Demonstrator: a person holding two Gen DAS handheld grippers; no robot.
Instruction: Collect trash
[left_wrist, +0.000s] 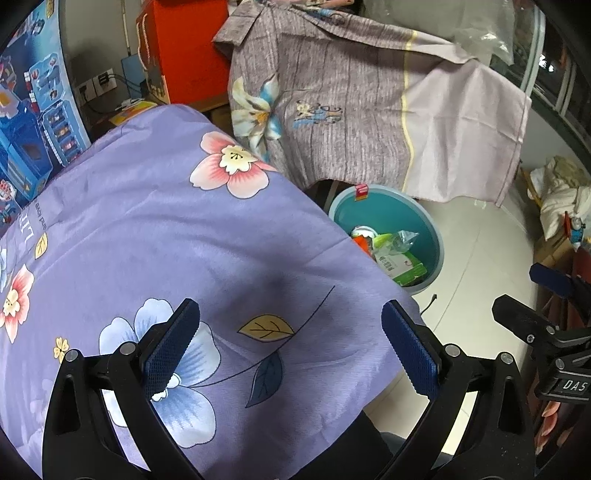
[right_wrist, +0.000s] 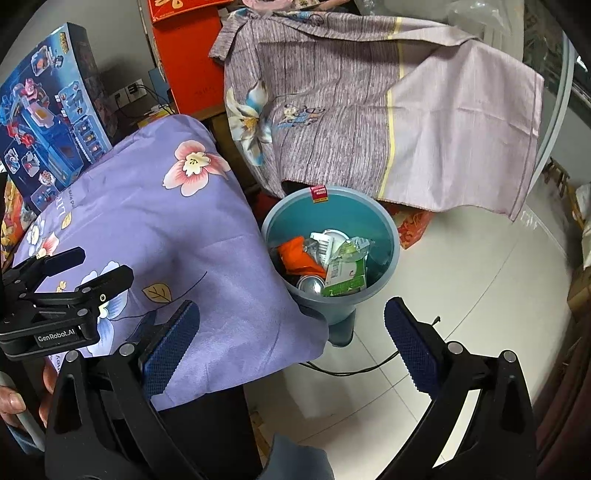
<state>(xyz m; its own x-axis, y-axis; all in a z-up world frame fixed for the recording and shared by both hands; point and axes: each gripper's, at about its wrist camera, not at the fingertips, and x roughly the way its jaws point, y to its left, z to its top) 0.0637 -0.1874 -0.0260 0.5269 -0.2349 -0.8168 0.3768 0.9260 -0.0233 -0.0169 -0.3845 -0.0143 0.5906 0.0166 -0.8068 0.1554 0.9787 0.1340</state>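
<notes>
The trash sits in the round teal plastic bin (right_wrist: 330, 254) on the pale tiled floor (right_wrist: 461, 295): a green-and-white carton (right_wrist: 347, 275), an orange wrapper (right_wrist: 297, 258), a silver can top (right_wrist: 311, 284) and some crumpled clear plastic. The bin stands tight against the corner of the worktop draped in a purple flowered cloth (right_wrist: 177, 229), whose hem hangs just over the rim.

Both tools are spread wide and hold nothing: the right tool (right_wrist: 291, 343) hovers near the bin, the left tool (left_wrist: 291, 343) above the cloth, where I see no litter left.

The risks, I reckon: a thin black cable (right_wrist: 354, 369) trails by the bin's base and could snag a foot or tip the bin, and the draped hem could catch a tool reaching in.
</notes>
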